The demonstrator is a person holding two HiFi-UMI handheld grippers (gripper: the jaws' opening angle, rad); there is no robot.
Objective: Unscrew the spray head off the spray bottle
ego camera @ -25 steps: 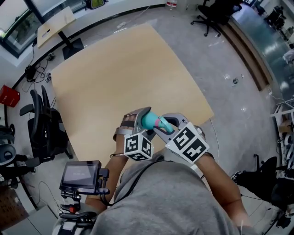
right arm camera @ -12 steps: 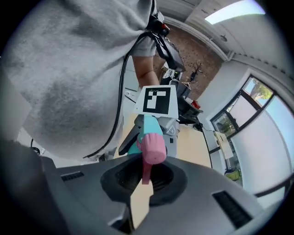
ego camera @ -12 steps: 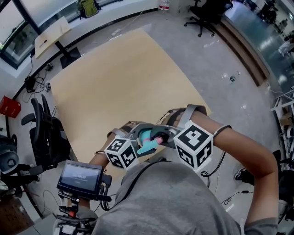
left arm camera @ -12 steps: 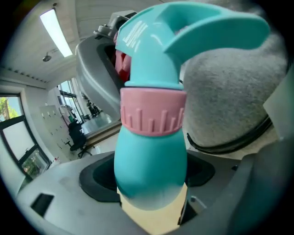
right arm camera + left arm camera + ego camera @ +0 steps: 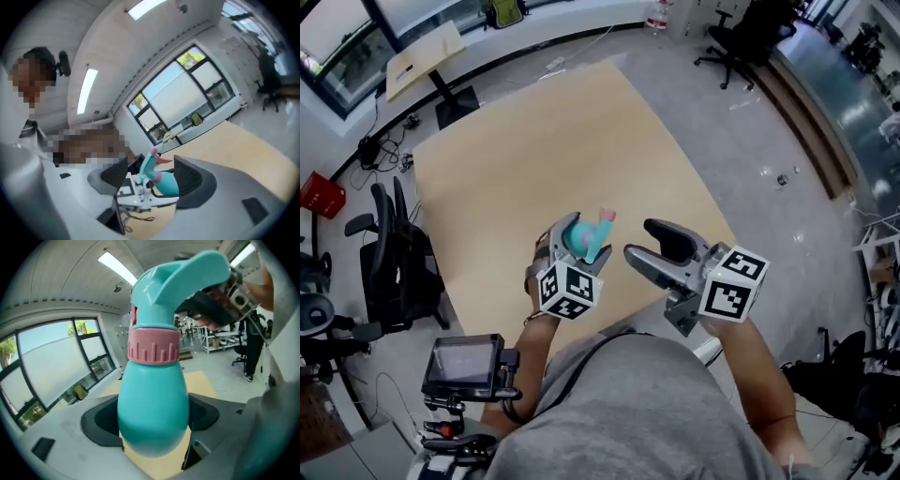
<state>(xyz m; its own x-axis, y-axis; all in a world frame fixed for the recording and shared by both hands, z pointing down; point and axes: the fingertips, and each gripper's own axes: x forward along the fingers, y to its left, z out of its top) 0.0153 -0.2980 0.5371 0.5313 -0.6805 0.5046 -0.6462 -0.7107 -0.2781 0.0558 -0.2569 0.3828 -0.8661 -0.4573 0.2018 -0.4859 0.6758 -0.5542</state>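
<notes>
Bottle (image 5: 153,404) base hidden inside left claw (image 5: 577,246), which grips teal body. Pink collar (image 5: 153,346) and teal spray head (image 5: 180,277) on. Right claw (image 5: 639,240) opening, empty, just right of bottle.

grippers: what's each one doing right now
Left gripper: shut on the teal plastic spray bottle with a pink collar.
Right gripper: jaws opening, nothing between them.

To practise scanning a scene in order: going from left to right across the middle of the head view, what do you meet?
red box → black office chair → spray bottle → right gripper, its jaws opening with nothing between them.
</notes>
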